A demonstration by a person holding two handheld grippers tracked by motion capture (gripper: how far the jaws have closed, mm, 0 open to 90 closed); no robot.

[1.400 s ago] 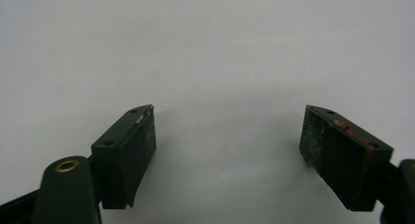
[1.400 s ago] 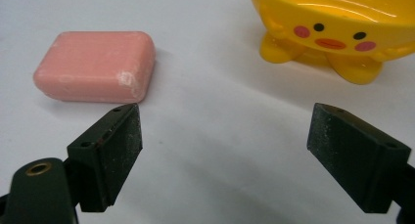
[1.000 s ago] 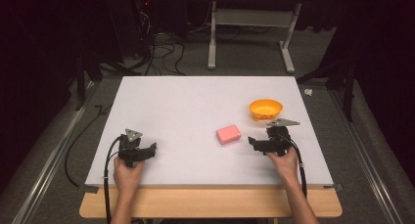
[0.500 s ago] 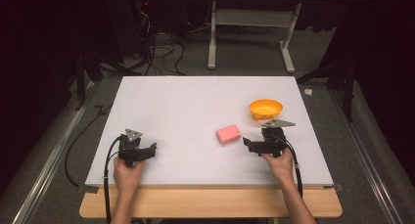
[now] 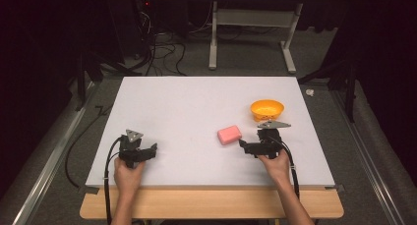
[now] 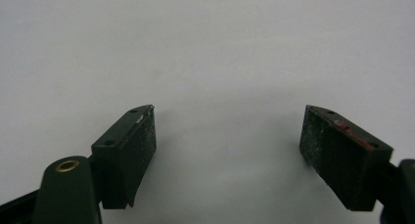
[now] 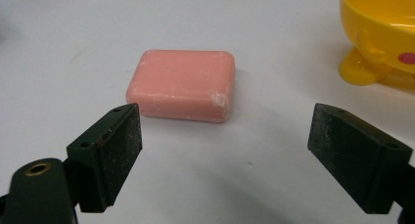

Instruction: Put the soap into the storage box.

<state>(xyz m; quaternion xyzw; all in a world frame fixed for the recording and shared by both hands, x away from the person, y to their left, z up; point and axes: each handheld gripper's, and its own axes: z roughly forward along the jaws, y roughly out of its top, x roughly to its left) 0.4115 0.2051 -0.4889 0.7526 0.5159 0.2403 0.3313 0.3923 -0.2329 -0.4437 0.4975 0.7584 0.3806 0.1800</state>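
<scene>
Since the earlier frames: right tool [image 5: 242, 145] has shifted left across the bench [image 5: 196, 107], closing on the pink soap bar [image 5: 229, 134]; left tool [image 5: 154, 150] unchanged in place.

Right tool: jaws spread wide and released, nothing between them. From the right gripper view the soap bar [image 7: 182, 85] lies flat on the bench just ahead of the jaws, nearer the left-hand jaw, not touching either. High view puts the tool tip just beside the bar's right end (small gap visible).

Soap bar: right half of the bench, near the front, rounded corners, pale scuff on one corner.

Yellow bowl [image 5: 267, 109]: behind and to the right of the bar, apart from it; footed base seen in the right gripper view [image 7: 377, 33].

Left tool [image 6: 227, 150]: jaws wide apart, released, bare bench below; front left of the bench, well apart from the bar
</scene>
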